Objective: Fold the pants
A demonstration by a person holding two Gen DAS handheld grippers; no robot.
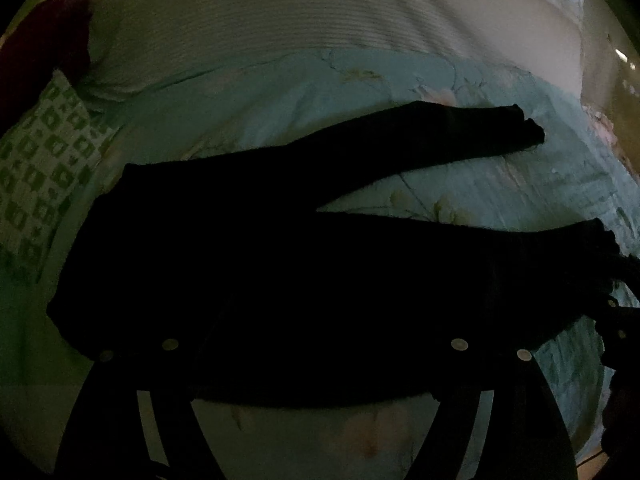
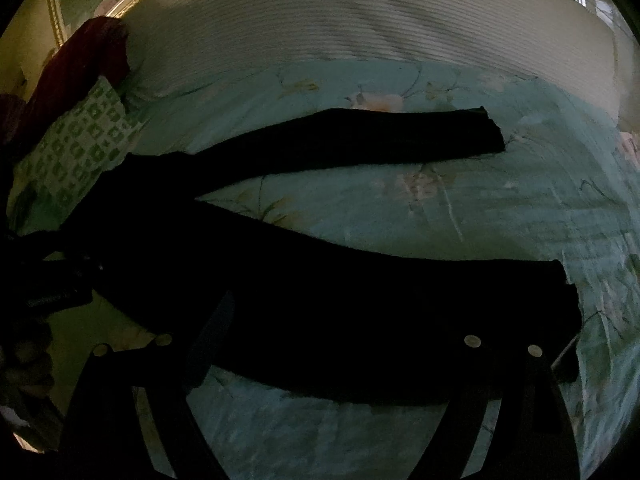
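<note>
One pair of black cloth pants (image 2: pixel 328 304) lies spread flat on the pale blue floral bedsheet (image 2: pixel 440 208) of a bed, unfolded. In the dim light the fabric reads as a near-solid black shape with little visible detail. Its two legs fork apart in a narrow V: the farther leg (image 2: pixel 360 140) runs toward the white ribbed blanket (image 2: pixel 360 24) that covers the far part of the sheet, while the nearer, broader-looking leg (image 2: pixel 400 300) stretches along the sheet's near side. Both leg ends are cut square, with slightly uneven hems. The waist end of the pants sits beside the green-and-white patterned pillow (image 2: pixel 80 148), which lies at the sheet's edge next to a dark red cloth (image 2: pixel 76 68).

The right tool (image 2: pixel 332 344) hangs above the nearer leg with its two dark fingers spread wide, nothing gripped between them. The left tool (image 1: pixel 316 344) is poised over the waist and seat area of the pants; its fingers also stand well apart, though the darkness makes it impossible to tell whether the tips touch the fabric.
</note>
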